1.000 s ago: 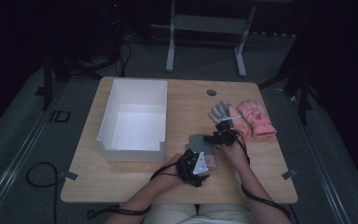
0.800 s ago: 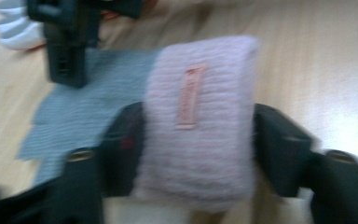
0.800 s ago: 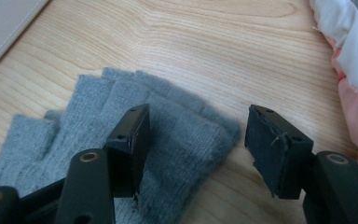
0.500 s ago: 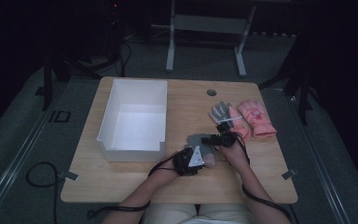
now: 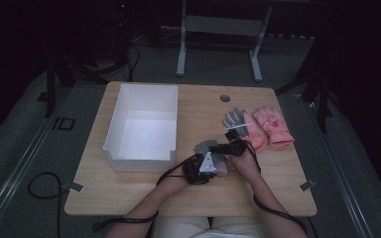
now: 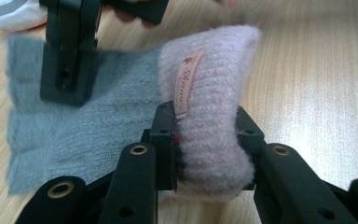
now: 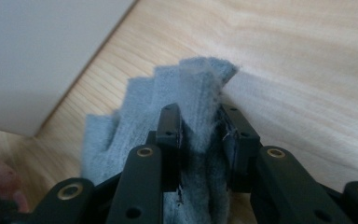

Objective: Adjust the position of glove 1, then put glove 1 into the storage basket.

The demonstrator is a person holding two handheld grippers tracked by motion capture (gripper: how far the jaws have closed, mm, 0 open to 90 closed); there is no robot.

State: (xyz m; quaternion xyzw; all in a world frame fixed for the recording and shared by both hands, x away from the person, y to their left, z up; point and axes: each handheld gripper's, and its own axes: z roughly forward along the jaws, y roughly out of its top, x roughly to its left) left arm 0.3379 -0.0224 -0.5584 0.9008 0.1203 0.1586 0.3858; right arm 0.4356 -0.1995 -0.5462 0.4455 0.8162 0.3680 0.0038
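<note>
Lying near the table's (image 5: 129,193) front edge, just right of the one white bin (image 5: 141,124), is a grey knit glove with a pale pink cuff (image 6: 209,116). The left hand-held gripper (image 6: 205,140) has just been closing and clamps that cuff; its view shows a sewn tag with script too blurred to read. The right hand-held gripper (image 7: 200,140), also just closing, pinches the glove's grey finger end (image 7: 186,107). The high view adds three more gloves on the table to the right: one grey-and-white glove (image 5: 235,119) and two pink gloves (image 5: 273,124).
</note>
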